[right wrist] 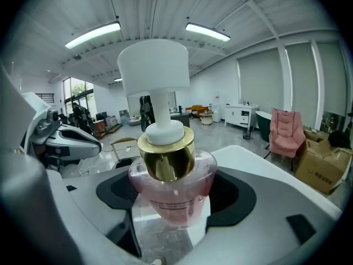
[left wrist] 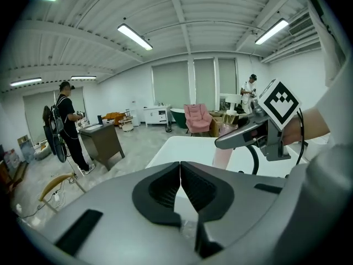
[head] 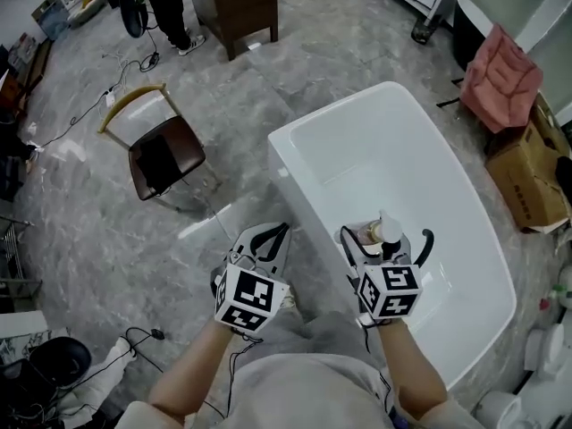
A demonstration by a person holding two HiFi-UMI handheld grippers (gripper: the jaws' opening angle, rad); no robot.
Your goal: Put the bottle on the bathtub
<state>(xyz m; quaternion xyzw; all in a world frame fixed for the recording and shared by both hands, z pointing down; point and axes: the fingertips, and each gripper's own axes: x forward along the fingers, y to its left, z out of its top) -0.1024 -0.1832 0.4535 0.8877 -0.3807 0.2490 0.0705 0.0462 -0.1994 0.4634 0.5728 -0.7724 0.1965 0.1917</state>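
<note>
My right gripper (head: 385,239) has its jaws standing wide, clamped across the body of the bottle (right wrist: 171,195), which sits upright between the pads just under its shoulder. In the head view it hangs over the near end of the white bathtub (head: 393,150), not yet set down on it. The left gripper (left wrist: 180,173) has its jaws pressed together with nothing between them and hangs beside the tub's outer wall, over the floor. The bottle is clear-walled and looks nearly full of pink liquid, so I expect moderate weight, most of it low in the body. The wall is smooth and rounded and narrows towards the base, so I judge it slippery, and it could creep downward through the pads if the grip loosens. I cannot tell whether it is hard plastic or glass, so I treat it as breakable against the tub. The white pump head (right wrist: 153,70) on its thin stem above the gold collar (right wrist: 165,153) is no place to hold: it would probably depress or twist. The broad body, where the pads sit now, is the right hold. The tub's surface looks glossy, so the base should land flat before I release.
</note>
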